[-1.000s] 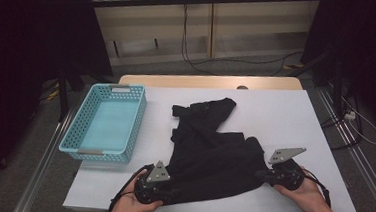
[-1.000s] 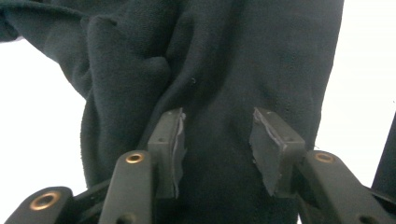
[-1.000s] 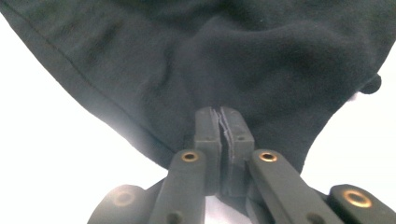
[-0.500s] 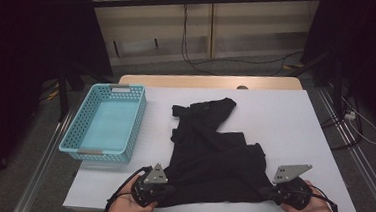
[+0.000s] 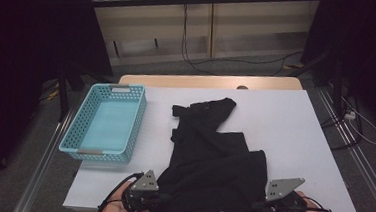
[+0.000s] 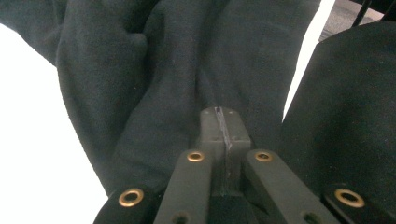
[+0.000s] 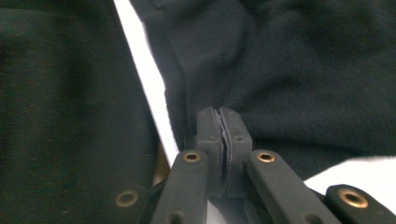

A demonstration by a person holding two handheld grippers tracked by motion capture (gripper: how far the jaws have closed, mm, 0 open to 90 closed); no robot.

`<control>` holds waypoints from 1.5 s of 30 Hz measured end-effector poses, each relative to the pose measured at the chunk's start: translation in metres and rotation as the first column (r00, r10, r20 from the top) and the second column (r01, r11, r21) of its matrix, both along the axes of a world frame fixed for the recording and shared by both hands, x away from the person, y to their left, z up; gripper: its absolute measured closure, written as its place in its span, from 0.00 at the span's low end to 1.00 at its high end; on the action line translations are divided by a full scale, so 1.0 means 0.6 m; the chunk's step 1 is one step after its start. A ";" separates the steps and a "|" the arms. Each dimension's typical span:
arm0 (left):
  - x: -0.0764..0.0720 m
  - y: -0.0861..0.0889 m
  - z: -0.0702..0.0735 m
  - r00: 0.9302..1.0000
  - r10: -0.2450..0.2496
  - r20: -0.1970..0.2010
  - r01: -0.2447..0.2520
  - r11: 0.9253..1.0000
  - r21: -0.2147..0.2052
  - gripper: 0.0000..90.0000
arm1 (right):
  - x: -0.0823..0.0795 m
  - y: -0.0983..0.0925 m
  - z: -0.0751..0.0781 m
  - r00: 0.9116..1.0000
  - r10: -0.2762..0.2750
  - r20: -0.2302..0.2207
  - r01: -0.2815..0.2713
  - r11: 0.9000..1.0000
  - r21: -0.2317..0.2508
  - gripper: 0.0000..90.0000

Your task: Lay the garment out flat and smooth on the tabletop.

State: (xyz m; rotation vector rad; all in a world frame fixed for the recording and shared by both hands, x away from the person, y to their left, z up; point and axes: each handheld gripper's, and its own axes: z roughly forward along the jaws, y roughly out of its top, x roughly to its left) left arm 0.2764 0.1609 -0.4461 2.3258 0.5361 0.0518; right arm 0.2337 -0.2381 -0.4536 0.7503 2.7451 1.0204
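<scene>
Both your left gripper (image 5: 162, 198) and right gripper (image 5: 258, 207) are pinched tight on the black garment's (image 5: 212, 158) near hem; uneven pulling could slip thin fabric from the fingers (image 6: 223, 126).

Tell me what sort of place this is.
Likely a lab or workshop recording station: a white table holding only a black garment and a blue basket, cables trailing over a grey floor, plain cabinets behind.

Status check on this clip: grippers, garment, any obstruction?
Left gripper and right gripper both shut on the black garment, near edge. Garment rumpled on the white table. Blue basket off left, nothing blocking.
</scene>
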 end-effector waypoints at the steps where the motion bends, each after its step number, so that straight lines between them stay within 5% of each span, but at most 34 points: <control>1: 0.000 -0.004 0.000 1.000 -0.001 -0.007 0.001 1.000 -0.002 1.00 | -0.004 0.007 0.000 1.000 0.018 -0.012 -0.018 1.000 0.008 0.98; 4: 0.001 -0.004 0.000 1.000 0.012 0.006 -0.012 1.000 -0.004 0.95 | -0.004 0.007 0.002 1.000 0.011 0.000 -0.011 1.000 0.013 0.93; 5: 0.006 0.001 0.004 0.999 0.042 0.011 -0.042 0.999 -0.027 0.90 | 0.000 0.001 0.005 0.999 -0.026 0.023 0.025 0.999 0.030 0.78; 7: 0.011 0.002 0.007 0.998 0.066 0.025 -0.064 0.996 -0.053 0.85 | 0.006 -0.006 0.011 0.997 -0.060 0.054 0.056 0.996 0.067 0.68; 11: 0.019 -0.018 0.011 0.998 0.045 0.054 -0.042 0.998 -0.050 0.80 | 0.022 -0.009 0.017 0.992 -0.097 0.086 0.088 0.991 0.101 0.65; 20: 0.031 -0.068 0.003 0.995 -0.029 0.094 0.029 1.000 0.010 0.80 | 0.065 0.029 0.003 0.995 -0.060 0.080 0.056 0.997 0.052 0.68; 21: 0.035 -0.082 -0.005 0.993 -0.043 0.108 0.038 0.998 0.048 0.80 | 0.076 0.041 0.000 0.995 -0.057 0.076 0.054 0.998 0.045 0.67; 25: 0.039 -0.098 -0.014 0.990 -0.034 0.139 0.024 0.997 0.070 0.63 | 0.091 0.058 -0.010 0.996 -0.044 0.073 0.043 0.999 0.017 0.68; 28: 0.041 -0.101 -0.018 0.989 -0.032 0.145 0.021 0.997 0.073 0.60 | 0.094 0.059 -0.011 0.996 -0.051 0.075 0.050 0.999 0.017 0.74; 30: 0.043 -0.097 -0.019 0.990 -0.026 0.136 0.018 0.998 0.063 0.60 | 0.093 0.056 -0.011 0.995 -0.067 0.072 0.066 0.998 0.022 0.81; 31: 0.043 -0.093 -0.021 0.993 -0.018 0.113 0.012 0.999 0.049 0.63 | 0.090 0.054 -0.010 0.996 -0.059 0.065 0.057 0.998 0.018 0.95; 33: 0.041 -0.090 -0.019 0.993 -0.025 0.114 0.019 0.998 0.055 0.81 | 0.085 0.052 -0.010 0.997 -0.052 0.065 0.051 0.999 0.012 0.98; 34: 0.039 -0.088 -0.018 0.992 -0.030 0.120 0.022 0.998 0.067 0.81 | 0.085 0.052 -0.010 0.997 -0.052 0.065 0.051 0.999 0.012 0.98; 35: 0.036 -0.083 -0.017 0.993 -0.032 0.112 0.024 0.997 0.072 0.95 | 0.081 0.049 -0.009 0.997 -0.042 0.060 0.041 0.999 0.010 0.98; 40: 0.038 -0.072 -0.015 0.997 -0.045 0.064 0.041 0.997 0.059 0.98 | 0.074 0.038 -0.009 0.999 -0.019 0.048 0.018 1.000 0.020 0.99; 41: 0.034 -0.067 -0.016 0.999 -0.040 0.023 0.040 0.999 0.022 0.98 | 0.067 0.034 -0.008 0.999 -0.008 0.047 0.007 1.000 0.017 0.99; 45: 0.021 -0.062 -0.015 0.998 -0.063 -0.003 0.063 0.998 0.017 0.98 | 0.051 0.031 -0.007 0.999 0.017 0.038 -0.018 1.000 0.010 0.99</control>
